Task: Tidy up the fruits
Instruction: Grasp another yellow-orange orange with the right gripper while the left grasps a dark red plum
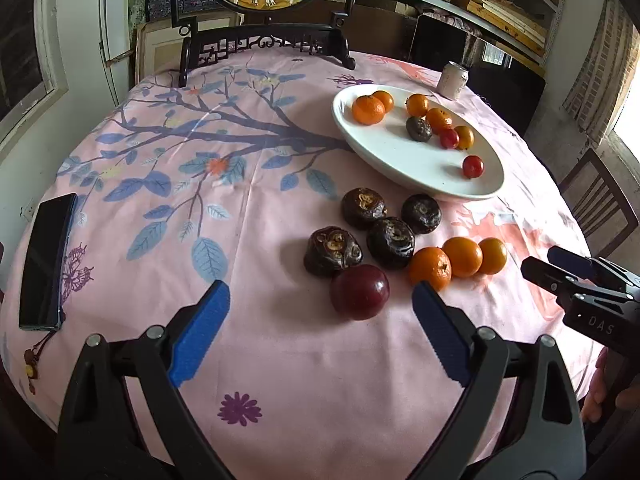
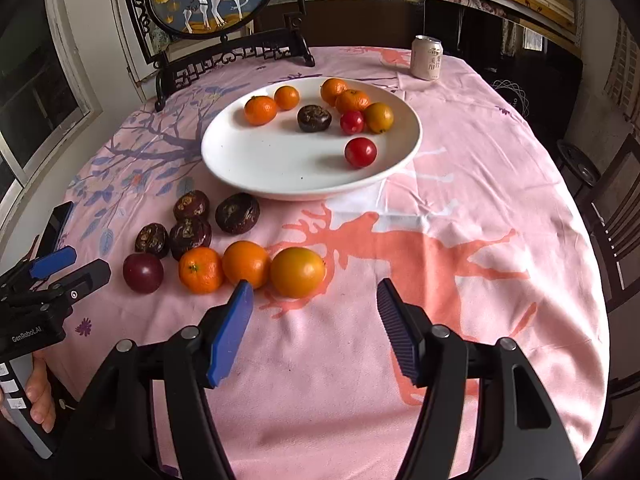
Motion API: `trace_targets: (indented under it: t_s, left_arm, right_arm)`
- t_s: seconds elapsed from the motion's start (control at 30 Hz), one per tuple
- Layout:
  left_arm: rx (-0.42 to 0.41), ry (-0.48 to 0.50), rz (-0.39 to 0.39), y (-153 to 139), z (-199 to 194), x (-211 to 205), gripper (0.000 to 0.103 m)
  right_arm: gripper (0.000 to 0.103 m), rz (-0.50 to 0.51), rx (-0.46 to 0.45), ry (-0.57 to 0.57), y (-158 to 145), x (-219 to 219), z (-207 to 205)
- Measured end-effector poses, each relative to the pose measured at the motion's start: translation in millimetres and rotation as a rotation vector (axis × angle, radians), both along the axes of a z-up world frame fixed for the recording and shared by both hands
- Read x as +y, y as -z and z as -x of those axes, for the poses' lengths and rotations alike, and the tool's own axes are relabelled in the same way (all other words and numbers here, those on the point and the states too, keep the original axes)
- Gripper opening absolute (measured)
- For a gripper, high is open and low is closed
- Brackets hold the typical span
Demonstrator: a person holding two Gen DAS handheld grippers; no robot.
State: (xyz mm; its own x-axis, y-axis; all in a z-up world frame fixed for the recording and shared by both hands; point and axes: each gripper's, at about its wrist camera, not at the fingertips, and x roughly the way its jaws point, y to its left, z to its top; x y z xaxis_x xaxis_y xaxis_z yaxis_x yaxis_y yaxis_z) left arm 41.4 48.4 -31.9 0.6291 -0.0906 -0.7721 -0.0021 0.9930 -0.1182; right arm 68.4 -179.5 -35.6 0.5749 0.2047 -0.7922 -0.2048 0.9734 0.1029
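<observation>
The table [image 2: 480,200] fills both views under a pink cloth. The white plate [image 2: 256,160], upper centre, already collects tangerines and plums. Loose fruit waits lower left: dark passion fruits [image 2: 237,213], tangerines [image 2: 245,263], one plum [image 1: 359,291]. The left hand-held gripper [image 1: 320,304] and the right hand-held gripper [image 2: 314,300] both gape, empty, ready to pick.

Plate [image 2: 240,160]: glossy white ceramic. Tablecloth [image 2: 460,208]: matt printed cloth. Can [image 2: 427,58]: smooth metal. Dark fruits [image 1: 390,242]: rough, wrinkled. Plum [image 1: 359,291]: smooth, shiny.
</observation>
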Motion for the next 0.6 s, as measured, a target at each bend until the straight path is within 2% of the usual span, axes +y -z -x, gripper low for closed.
trace_targets:
  t_s: [0.23, 0.33, 0.43, 0.47, 0.5, 0.6]
  left_arm:
    - [0.015, 0.020, -0.005, 5, -1, -5, 0.094]
    - [0.031, 0.024, -0.005, 9, -2, -5, 0.094]
    - [0.056, 0.031, 0.002, 15, -4, -6, 0.094]
    - [0.067, 0.034, 0.007, 17, -5, -6, 0.094]
    - [0.079, 0.034, 0.011, 20, -6, -7, 0.094]
    - [0.099, 0.033, 0.018, 27, -10, -8, 0.094]
  right_arm:
    - [0.065, 0.055, -0.019, -0.039, 15, 12, -4]
    - [0.065, 0.049, -0.012, -0.058, 27, 16, -15]
    - [0.057, 0.043, -0.010, -0.063, 34, 18, -27]
    - [0.045, 0.040, 0.001, -0.069, 38, 19, -32]
    - [0.039, 0.012, 0.028, -0.088, 42, 20, -36]
    - [0.038, 0.018, 0.025, -0.090, 42, 23, -34]
